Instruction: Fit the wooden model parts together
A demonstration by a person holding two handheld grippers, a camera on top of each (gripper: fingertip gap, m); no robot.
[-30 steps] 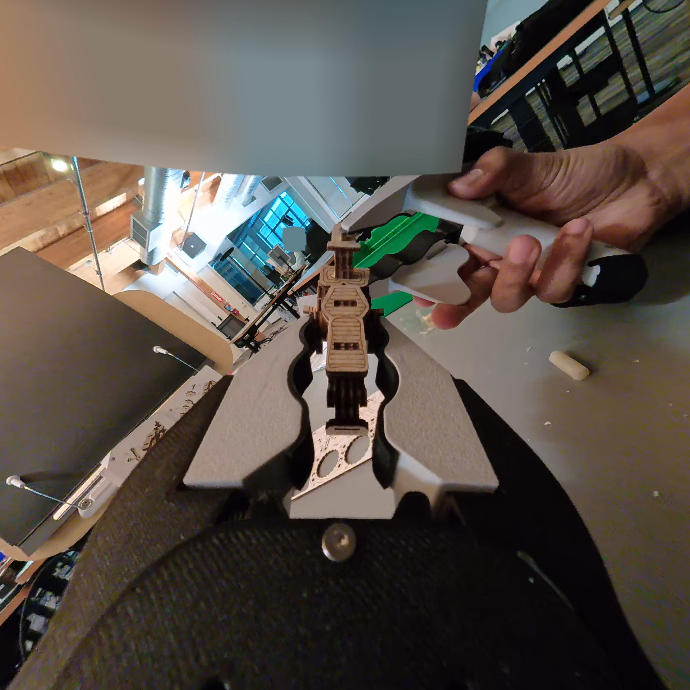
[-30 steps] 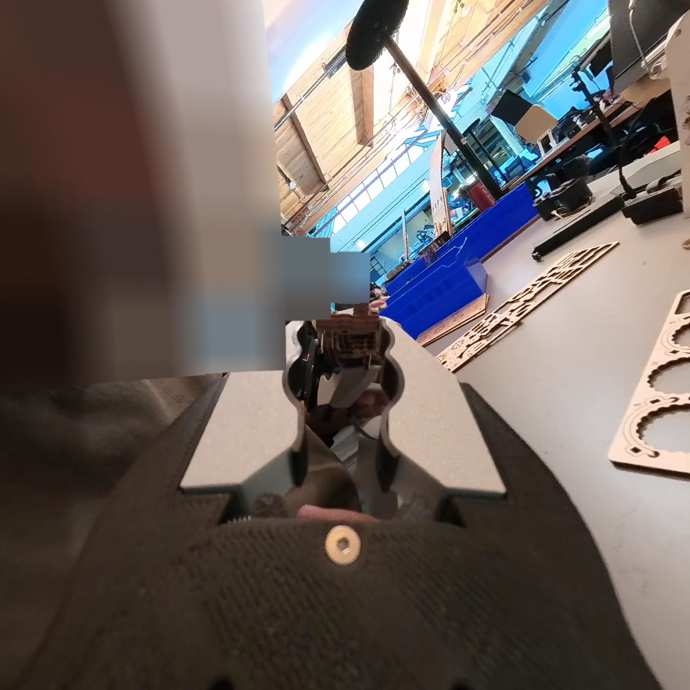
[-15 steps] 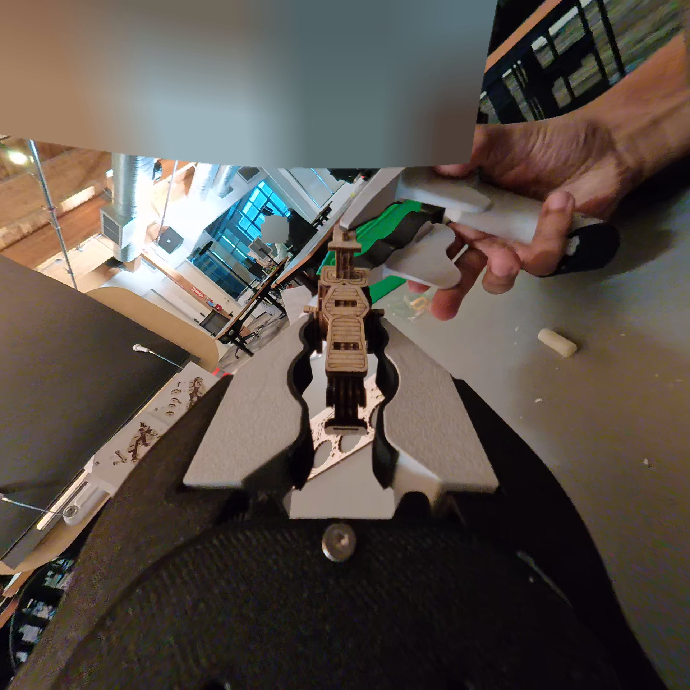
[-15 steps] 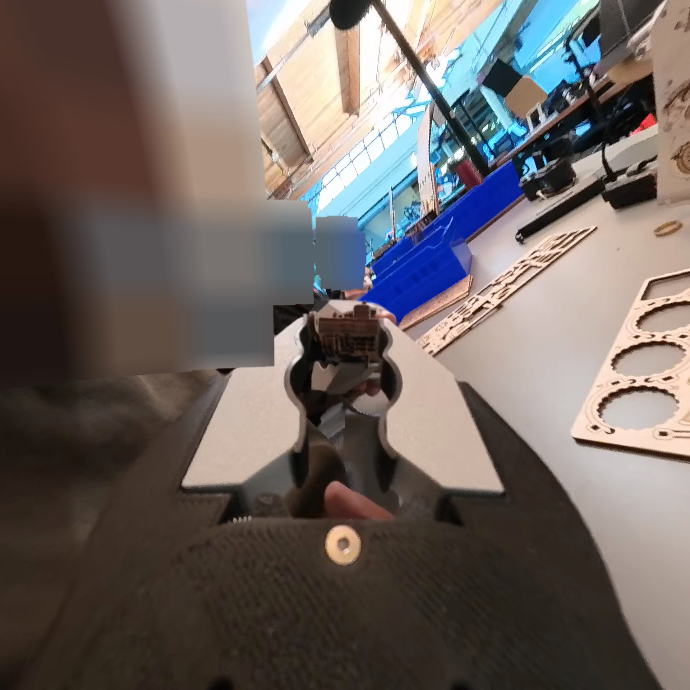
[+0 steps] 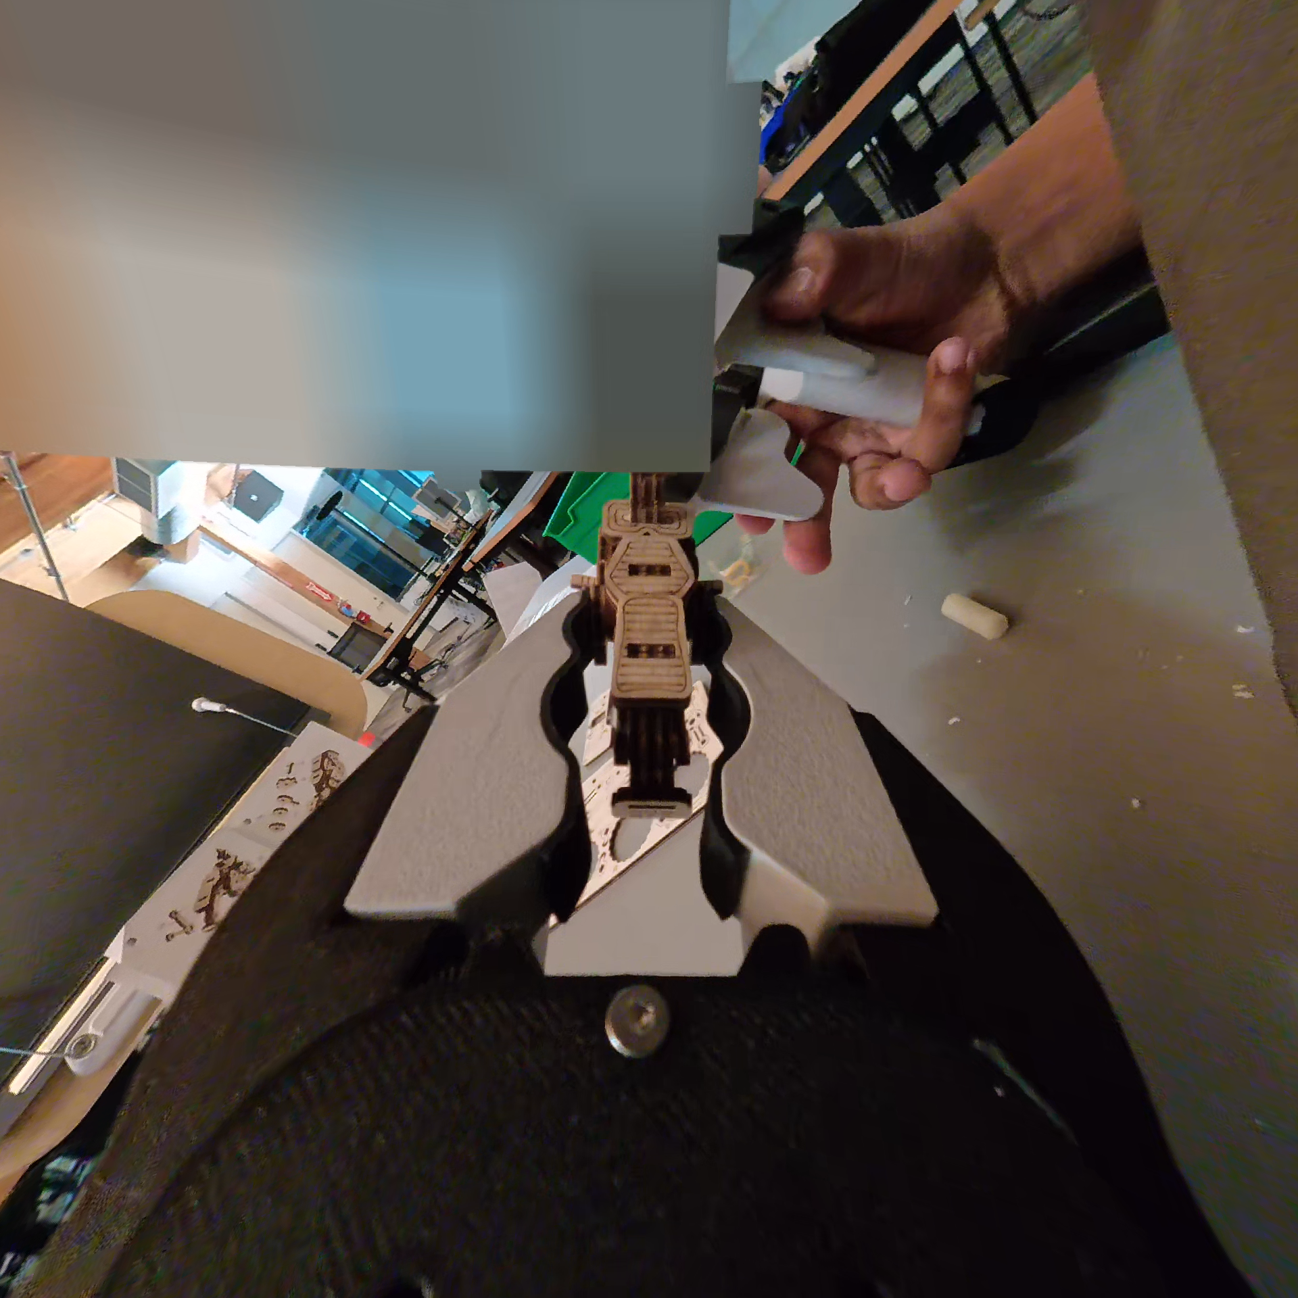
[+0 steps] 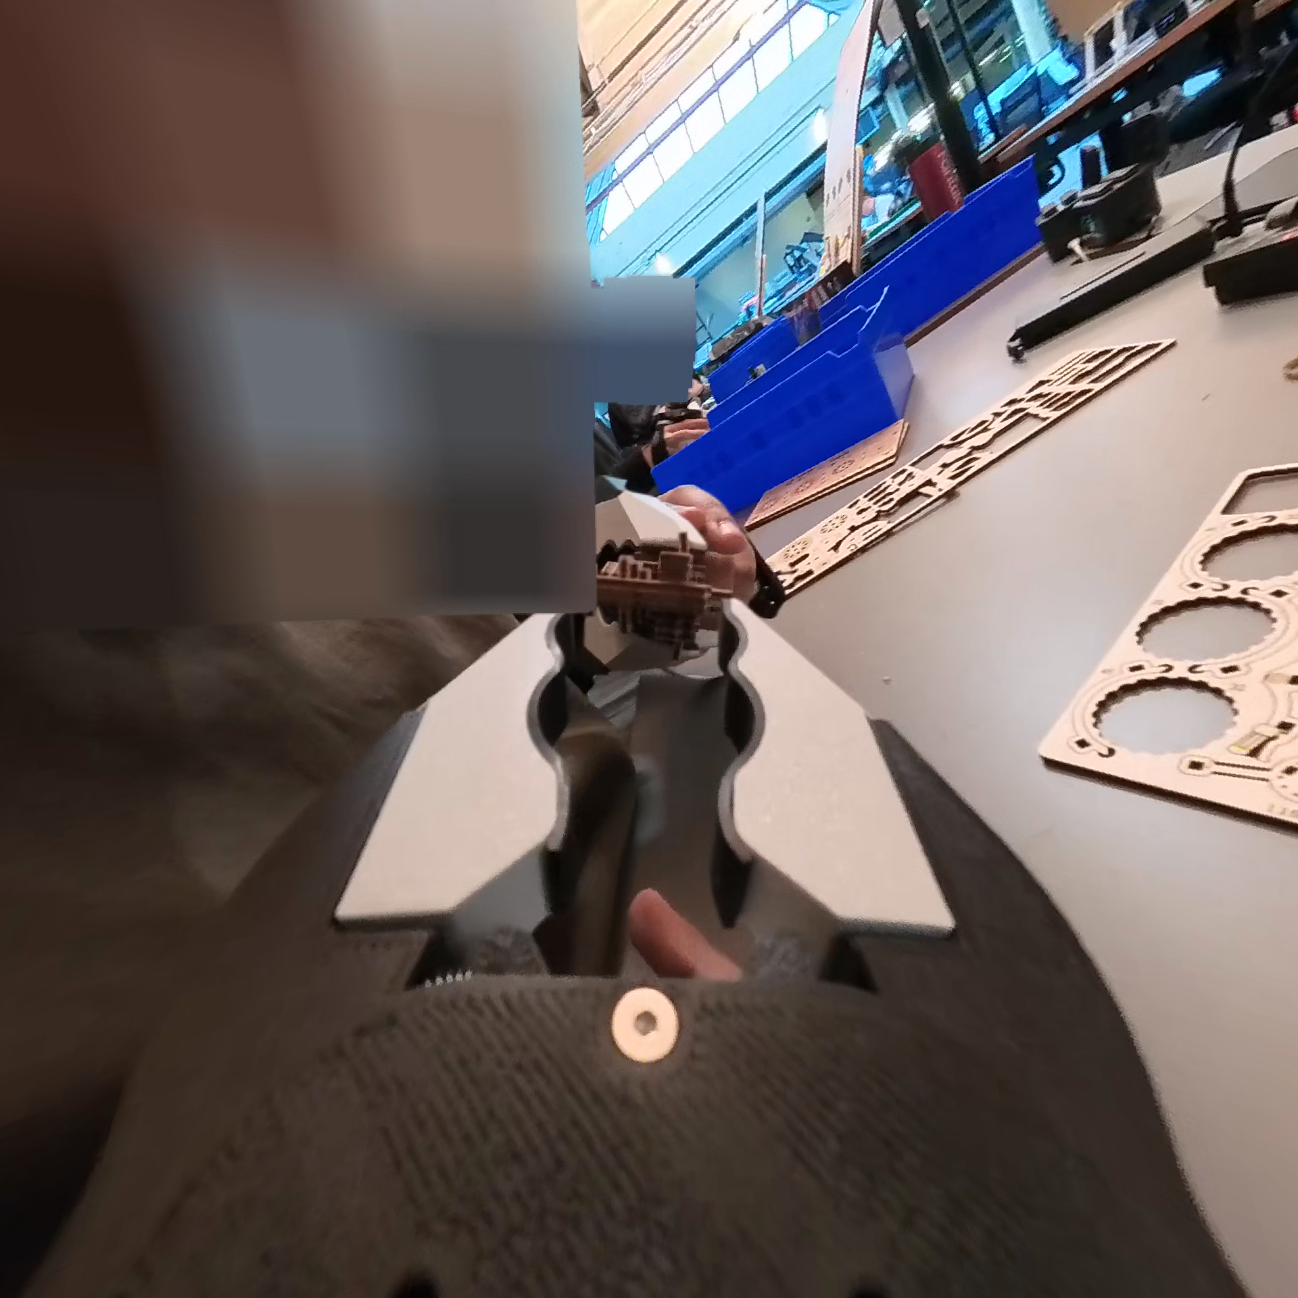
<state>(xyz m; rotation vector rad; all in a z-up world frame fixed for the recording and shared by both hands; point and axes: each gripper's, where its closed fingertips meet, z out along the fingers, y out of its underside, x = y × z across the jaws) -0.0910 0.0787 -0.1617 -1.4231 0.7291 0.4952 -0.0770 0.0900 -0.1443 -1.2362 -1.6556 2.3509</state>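
A wooden model (image 5: 647, 632), a narrow laser-cut assembly of stacked plywood layers, is clamped between the jaws of the left gripper (image 5: 646, 618) and held above a grey tabletop (image 5: 1053, 737). The model is seen end-on, its engraved top plate facing the camera and its far tip reaching past the jaw tips.

Beyond the left jaws and to their right, a hand (image 5: 906, 365) is wrapped around the pale handle of the right gripper. Right of the jaws, a small cream cylinder (image 5: 974, 616) lies on the tabletop among pale crumbs. Beneath the jaws a flat cut-out wooden sheet (image 5: 632, 836) is seen through the gap. A green bin (image 5: 583, 509) is seen just beyond the model.

In the right wrist view, the jaws of the right gripper (image 6: 646, 618) stand apart, with the same model (image 6: 660, 597) just beyond their tips, not gripped by them. Right of these jaws, a wooden sheet with round holes (image 6: 1187, 667) lies flat on the tabletop; farther off, a long fretted wooden strip (image 6: 962, 449) and blue bins (image 6: 808, 414) are found.

The room is a large workshop with a timber ceiling, exposed ducts, tall windows and further benches in the distance.
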